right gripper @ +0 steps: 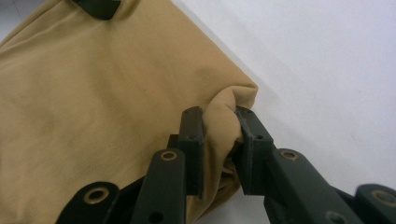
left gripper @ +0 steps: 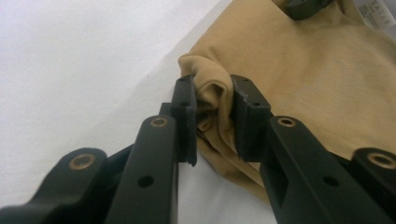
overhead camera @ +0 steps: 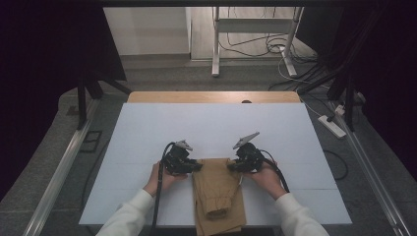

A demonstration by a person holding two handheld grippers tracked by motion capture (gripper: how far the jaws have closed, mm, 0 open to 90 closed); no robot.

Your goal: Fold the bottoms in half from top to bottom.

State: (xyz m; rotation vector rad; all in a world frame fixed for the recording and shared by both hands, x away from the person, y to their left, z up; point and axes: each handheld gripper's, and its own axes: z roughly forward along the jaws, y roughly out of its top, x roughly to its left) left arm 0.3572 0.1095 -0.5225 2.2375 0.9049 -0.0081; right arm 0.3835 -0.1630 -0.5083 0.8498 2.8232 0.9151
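A: Starting at the left, where does the cloth sit against the tools?

B: The left tool [overhead camera: 195, 167] lies low on the white tabletop [overhead camera: 147, 128], and its jaws pinch the far left corner of the tan garment [overhead camera: 219, 194]. In the left gripper view that corner [left gripper: 212, 93] is bunched into a fold between the two pads, which press on it from both sides.

A: And the other side?

B: The right tool [overhead camera: 231, 166] mirrors it, clamped on the far right corner. The right gripper view shows that corner [right gripper: 224, 116] squeezed up between its pads.

A: Where is the garment itself?

B: Folded, lying between the two hands near the tabletop's near edge; its lower end seems to hang over that edge, though the high view is dim there (I would not swear to it).

A: Room to move?

B: Bare white surface stretches beyond the tools to the far wooden strip [overhead camera: 214, 96], and out to both sides.

A: Anything one view adds?

B: The high view gives the layout; the gripper views alone reveal the pinched folds. Each gripper view also catches the opposite tool's tip at the cloth's far corner.
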